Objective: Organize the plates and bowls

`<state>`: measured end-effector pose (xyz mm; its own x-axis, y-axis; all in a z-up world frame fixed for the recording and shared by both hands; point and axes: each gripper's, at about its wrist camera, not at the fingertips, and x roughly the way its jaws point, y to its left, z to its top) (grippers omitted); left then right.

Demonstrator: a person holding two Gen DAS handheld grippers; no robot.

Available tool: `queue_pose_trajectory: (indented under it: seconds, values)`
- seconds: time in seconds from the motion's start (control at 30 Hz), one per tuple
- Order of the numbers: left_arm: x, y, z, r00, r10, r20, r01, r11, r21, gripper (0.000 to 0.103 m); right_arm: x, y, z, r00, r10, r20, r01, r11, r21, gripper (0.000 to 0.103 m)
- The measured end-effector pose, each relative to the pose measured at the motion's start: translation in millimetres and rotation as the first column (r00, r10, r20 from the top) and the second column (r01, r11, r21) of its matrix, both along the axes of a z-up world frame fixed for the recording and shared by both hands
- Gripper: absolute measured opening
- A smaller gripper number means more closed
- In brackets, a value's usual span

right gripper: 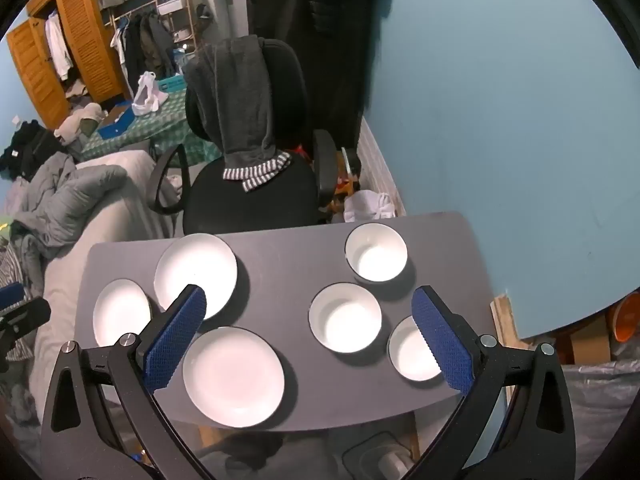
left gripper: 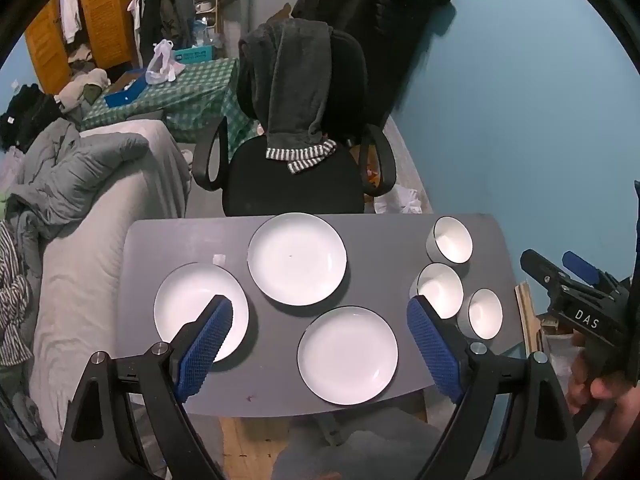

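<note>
Grey desk (left gripper: 372, 280) is carrying three plates (left gripper: 297, 258) chair-side-left, three bowls (right gripper: 345, 317) right. You're hovering both claws (left gripper: 320, 344) (right gripper: 308, 336) spread wide, empty; near-edge plate (right gripper: 233, 376) is risking a slide-off.

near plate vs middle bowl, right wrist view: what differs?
Near plate is wide and shallow; middle bowl is narrower with tall walls. The plate lies on the left half of the table among the other plates; the bowl stands on the right half among the bowls. The plate is nearer the front edge. Both are white, dark-rimmed, upright, empty, unstacked.
</note>
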<state>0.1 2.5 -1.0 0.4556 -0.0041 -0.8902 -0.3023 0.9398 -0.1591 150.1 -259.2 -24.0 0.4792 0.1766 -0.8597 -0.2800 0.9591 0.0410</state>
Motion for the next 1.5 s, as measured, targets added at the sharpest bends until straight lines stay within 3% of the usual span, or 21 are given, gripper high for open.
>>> queue_pose_trajectory:
  seconds: [0.2,0.23,0.37,1.5]
  values:
    - [3.3,1.6,0.2,1.0,0.023,0.008,-0.023,1.0,-0.002,0.09,0.7,-0.3,-0.1,1.0,0.0,-0.005,0.0,1.0,-0.004,0.101]
    - [-1.0,1.1,5.3,1.0,-0.025,0.018,0.025,1.0,0.002,0.09,0.7,-0.2,-1.0,1.0,0.0,-0.006,0.0,1.0,-0.005,0.101]
    - [-4.7,-0.3,5.8,0.999,-0.028,0.034,0.028,1.0,0.001,0.09,1.6,0.3,-2.0,1.0,0.001,-0.005,-0.001,1.0,-0.004,0.101]
    - [1.3,-5.6,1.6,0.999,-0.035,0.035,0.036,0.999,-0.021,0.09,1.5,1.2,-4.8,1.0,0.004,-0.015,-0.004,1.0,-0.005,0.101]
